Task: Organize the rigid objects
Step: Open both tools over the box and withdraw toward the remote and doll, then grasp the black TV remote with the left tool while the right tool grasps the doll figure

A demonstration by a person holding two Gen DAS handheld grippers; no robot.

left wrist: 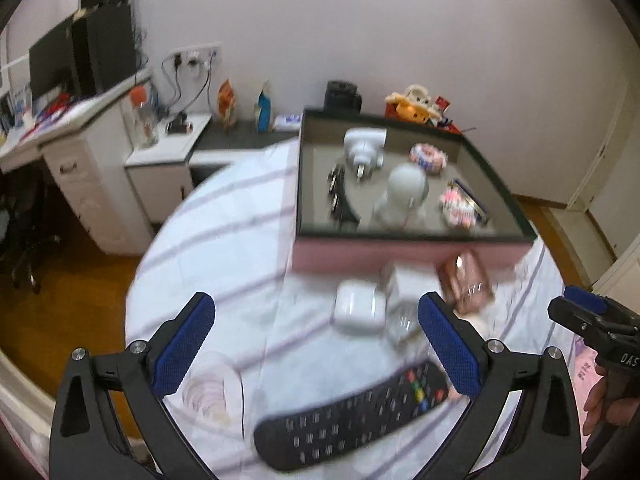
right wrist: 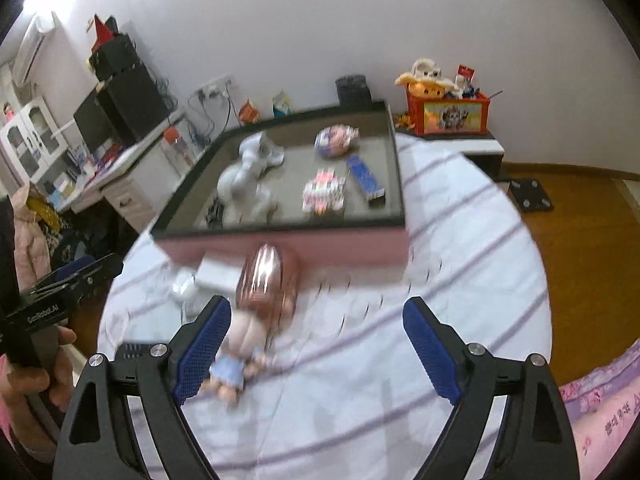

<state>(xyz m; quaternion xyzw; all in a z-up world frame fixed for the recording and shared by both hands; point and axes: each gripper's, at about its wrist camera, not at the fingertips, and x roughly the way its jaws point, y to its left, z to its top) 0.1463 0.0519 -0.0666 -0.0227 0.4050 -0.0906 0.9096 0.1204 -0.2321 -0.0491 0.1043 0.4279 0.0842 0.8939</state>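
Observation:
A pink box with a dark rim (left wrist: 416, 237) (right wrist: 280, 227) stands on the striped white cloth and holds several small objects. In front of it lie a white charger (left wrist: 357, 312), a white block (left wrist: 408, 282), a clear cup (left wrist: 402, 322) and a brown-haired doll (left wrist: 468, 280) (right wrist: 256, 312). A black remote (left wrist: 352, 416) lies between my left fingers. My left gripper (left wrist: 316, 348) is open and empty above the cloth. My right gripper (right wrist: 316, 348) is open and empty, with the doll beside its left finger.
A clear plastic lid (left wrist: 208, 388) lies on the cloth at the left. A white desk (left wrist: 80, 160) with a monitor stands left. A red toy crate (right wrist: 448, 114) sits on a low cabinet behind. Wooden floor lies around the table.

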